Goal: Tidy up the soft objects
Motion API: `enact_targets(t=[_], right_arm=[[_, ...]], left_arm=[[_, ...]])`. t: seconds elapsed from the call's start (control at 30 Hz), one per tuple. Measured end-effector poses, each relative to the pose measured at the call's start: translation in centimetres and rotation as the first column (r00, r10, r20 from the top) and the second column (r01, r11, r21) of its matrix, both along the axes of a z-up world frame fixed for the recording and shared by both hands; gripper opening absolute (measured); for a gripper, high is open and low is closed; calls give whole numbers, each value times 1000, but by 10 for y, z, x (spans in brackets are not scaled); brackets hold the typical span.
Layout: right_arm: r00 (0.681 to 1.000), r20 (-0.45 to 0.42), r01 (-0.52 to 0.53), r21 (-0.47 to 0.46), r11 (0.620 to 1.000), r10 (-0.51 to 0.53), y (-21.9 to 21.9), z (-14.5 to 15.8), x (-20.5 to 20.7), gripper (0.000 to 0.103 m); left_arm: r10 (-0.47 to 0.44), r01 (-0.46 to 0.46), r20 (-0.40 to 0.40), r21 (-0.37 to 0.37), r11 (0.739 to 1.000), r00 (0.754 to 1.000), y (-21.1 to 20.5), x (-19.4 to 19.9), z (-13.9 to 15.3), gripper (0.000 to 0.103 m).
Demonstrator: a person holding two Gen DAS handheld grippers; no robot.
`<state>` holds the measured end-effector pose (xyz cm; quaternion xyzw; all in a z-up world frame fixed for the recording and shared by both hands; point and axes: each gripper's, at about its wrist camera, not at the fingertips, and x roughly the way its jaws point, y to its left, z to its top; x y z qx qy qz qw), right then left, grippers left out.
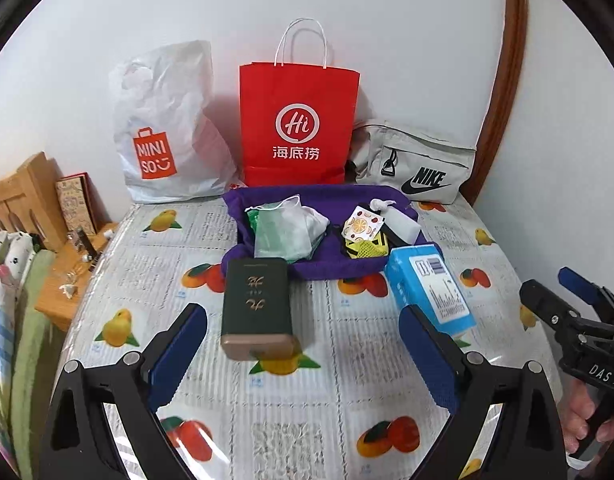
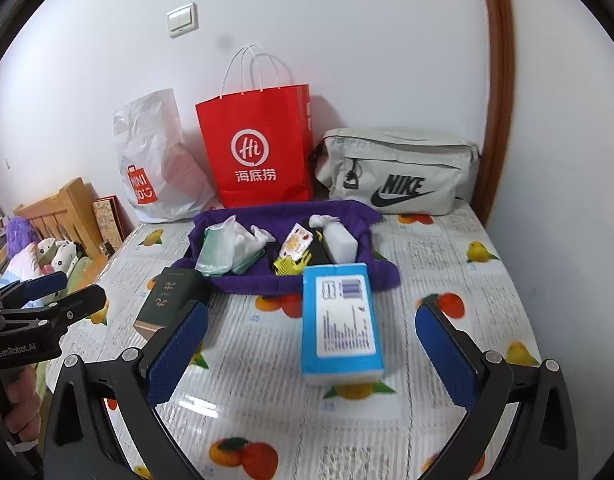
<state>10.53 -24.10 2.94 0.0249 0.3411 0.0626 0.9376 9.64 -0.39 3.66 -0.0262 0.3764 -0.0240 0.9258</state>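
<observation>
A purple cloth [image 1: 335, 268] [image 2: 243, 282] lies on the table with small items on it: a green plastic packet [image 1: 281, 236] [image 2: 217, 252], a fruit-print pouch [image 1: 363, 226] [image 2: 297, 242], a yellow mesh item [image 1: 367, 248] [image 2: 291, 266] and a white block [image 1: 401, 226] [image 2: 341, 246]. A dark green box [image 1: 255, 308] [image 2: 169, 300] lies in front of my open left gripper [image 1: 303, 360]. A blue tissue pack [image 1: 431, 292] [image 2: 339, 320] lies in front of my open right gripper [image 2: 311, 360]. Both grippers are empty.
A white Miniso bag [image 1: 163, 128] [image 2: 155, 160], a red paper bag [image 1: 299, 124] [image 2: 259, 148] and a grey Nike pouch [image 1: 415, 164] [image 2: 399, 172] stand along the wall. The fruit-print tablecloth [image 1: 307, 400] covers the table. A wooden shelf and bed are at left.
</observation>
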Motion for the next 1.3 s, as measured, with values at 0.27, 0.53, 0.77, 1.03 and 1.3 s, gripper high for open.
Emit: enact_targets(t=[0.27,0.53,0.77,1.03,1.3], right_arm=[[1000,1,27,9,1000,-27,-8,-2,-33,102],[1000,12,25,12,1000,-25,-12,-3,-52,102],[999,22,35,26,999,-35,-19,-1,-64,102],[999,29,32,17,999,-32,-20,1,-71,102],[999,32,24,16,1000,-24,-17,3,-74,102]], left_arm=[[-4,3,40,16,1000,999,-6,-30,3,97],[8,-9,57,22,1000,998,-12,-46,4,97],[-3,2,64,29,1000,998,-21,-55,6,97],[0,-2,63,28,1000,998,-22,-58,6,97],[2,-4,69,32,999,998,-22,-60,7,97]])
